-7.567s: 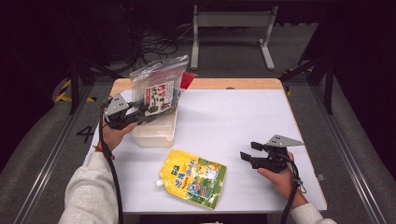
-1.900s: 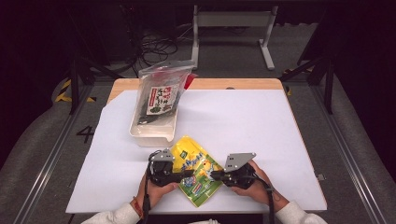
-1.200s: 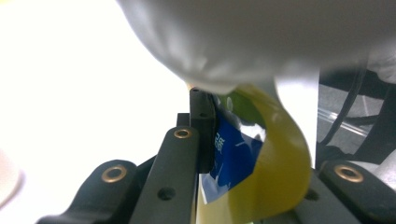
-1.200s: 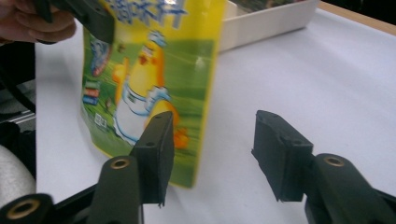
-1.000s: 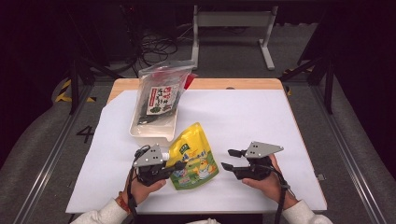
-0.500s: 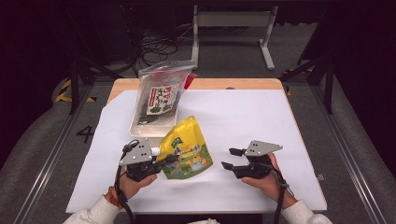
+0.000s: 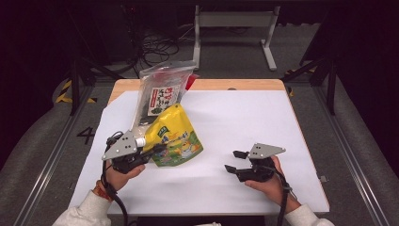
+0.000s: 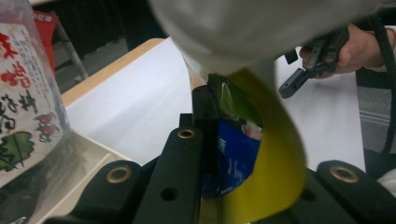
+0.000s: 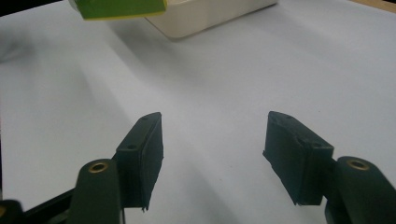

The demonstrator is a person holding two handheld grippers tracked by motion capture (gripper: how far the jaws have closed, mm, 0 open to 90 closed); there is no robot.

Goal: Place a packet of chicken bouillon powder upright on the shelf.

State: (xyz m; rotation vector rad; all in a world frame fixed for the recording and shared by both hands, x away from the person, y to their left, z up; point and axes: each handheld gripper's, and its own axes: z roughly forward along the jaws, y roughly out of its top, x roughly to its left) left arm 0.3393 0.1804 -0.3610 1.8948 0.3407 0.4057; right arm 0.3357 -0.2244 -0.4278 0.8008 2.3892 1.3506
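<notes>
- Pouch [image 7: 174, 136] hangs above the white table [image 7: 282, 117], pinched at its spout end by the left gripper [image 7: 153, 150], long axis tilted up toward the bin [image 9: 210, 14].
- Bin lies just beyond the pouch, already holding a clear bag [image 7: 160, 94].
- Right gripper [image 7: 234, 161] rests well apart to the right, jaws just opening with nothing between them.
- Left hand is nearer the bin.

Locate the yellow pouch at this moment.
In the high view, the yellow pouch is at the table's front left, clamped by the left gripper, just in front of the white tray.
</notes>
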